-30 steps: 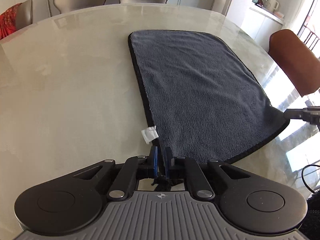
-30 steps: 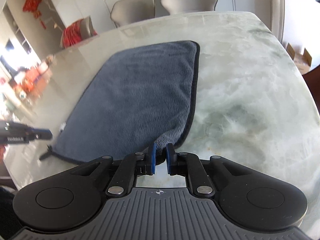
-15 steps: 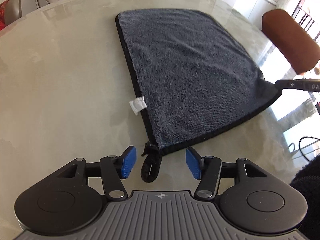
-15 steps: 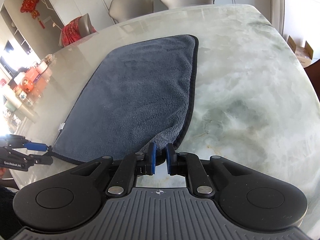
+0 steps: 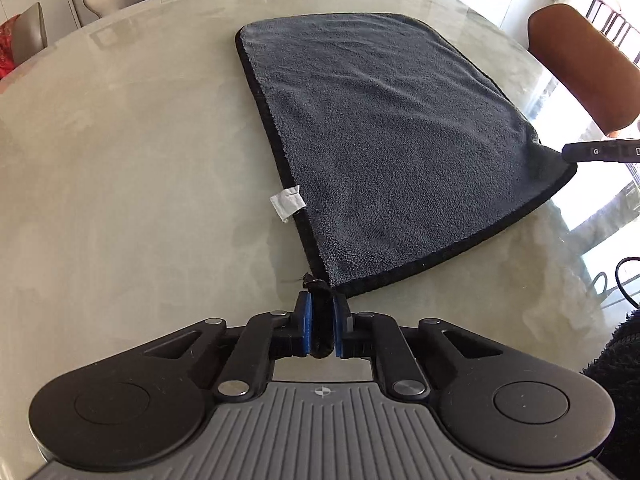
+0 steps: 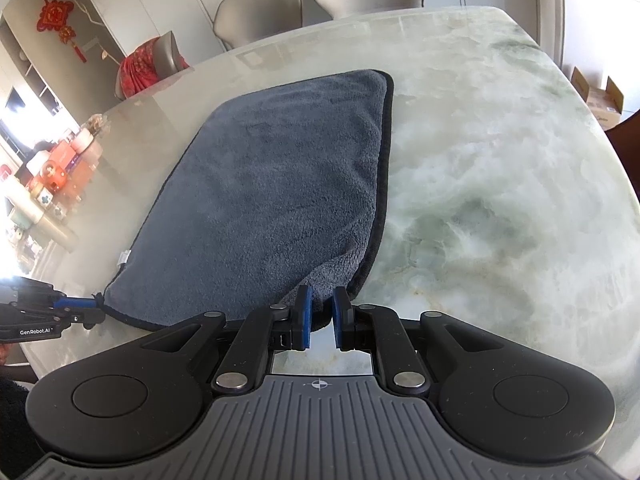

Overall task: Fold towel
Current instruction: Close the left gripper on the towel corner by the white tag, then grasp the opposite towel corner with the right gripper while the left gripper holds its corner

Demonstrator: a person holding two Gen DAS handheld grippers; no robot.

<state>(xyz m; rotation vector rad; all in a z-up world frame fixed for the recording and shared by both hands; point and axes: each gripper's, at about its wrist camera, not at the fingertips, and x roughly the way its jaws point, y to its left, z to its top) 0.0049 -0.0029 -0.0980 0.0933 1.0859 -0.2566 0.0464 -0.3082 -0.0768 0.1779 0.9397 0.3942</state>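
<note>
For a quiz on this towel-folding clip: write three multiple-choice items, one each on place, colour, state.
1. The small white label sits on which edge of the dark grey plush towel, seen from the left wrist?
A left B far C right
2. Towel's hem colour?
A white B black C red
3. The left tool is:
A open B shut on nothing C shut on the towel's black corner loop

Key: 1 A, label juts from the left hem; 2 B, hem is black; 3 C, blue pads pinch the loop.
</note>
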